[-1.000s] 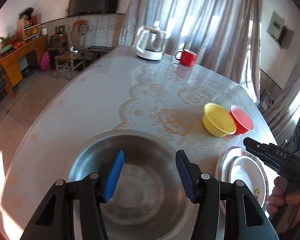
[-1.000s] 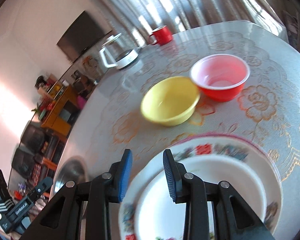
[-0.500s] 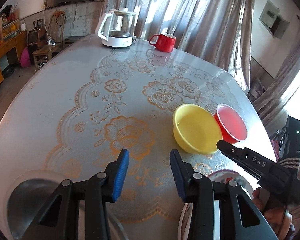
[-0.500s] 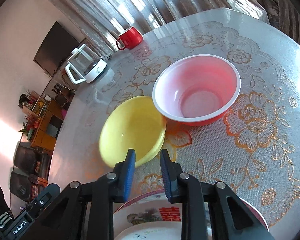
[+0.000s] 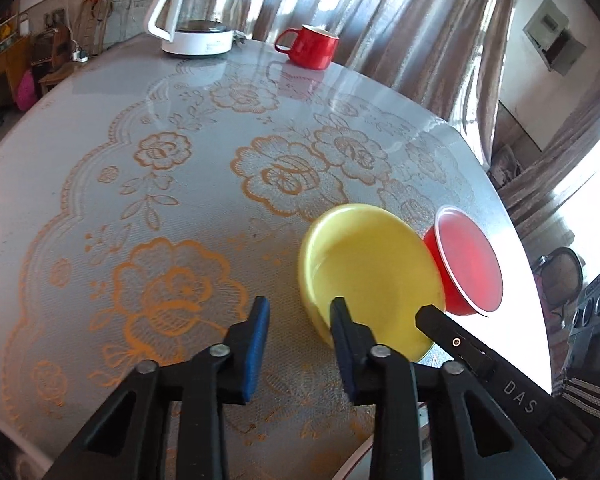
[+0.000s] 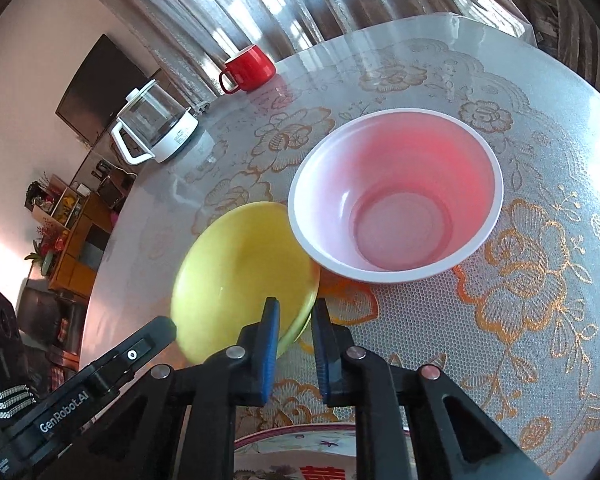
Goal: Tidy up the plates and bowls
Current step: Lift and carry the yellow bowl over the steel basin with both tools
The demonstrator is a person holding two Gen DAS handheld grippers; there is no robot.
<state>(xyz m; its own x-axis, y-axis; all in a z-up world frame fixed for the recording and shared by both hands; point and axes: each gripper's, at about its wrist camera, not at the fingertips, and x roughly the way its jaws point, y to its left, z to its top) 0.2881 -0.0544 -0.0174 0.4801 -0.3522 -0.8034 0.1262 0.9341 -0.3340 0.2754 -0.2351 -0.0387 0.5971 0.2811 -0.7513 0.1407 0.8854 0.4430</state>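
Observation:
A yellow bowl (image 5: 376,276) sits on the lace-covered table, touching a red bowl (image 5: 466,268) on its right. My left gripper (image 5: 300,304) is closing, with the yellow bowl's left wall between its jaws. Its left pad still stands clear of the wall. In the right wrist view, my right gripper (image 6: 296,308) is shut on the near rim of the yellow bowl (image 6: 236,268). The red bowl (image 6: 396,192), pale pink inside, stands just beyond. The right gripper (image 5: 424,314) also shows at that bowl's near right edge, and the left gripper (image 6: 164,328) at its left.
A flowered plate (image 6: 320,452) lies under the right gripper at the table's near edge. A glass kettle (image 5: 198,12) and a red mug (image 5: 312,46) stand at the far side by the curtains. The table edge (image 5: 512,240) runs close behind the red bowl.
The left gripper swung right from over a steel bowl to the yellow bowl, its jaws narrowing. The right gripper moved forward off the plates and closed on the yellow bowl's rim.

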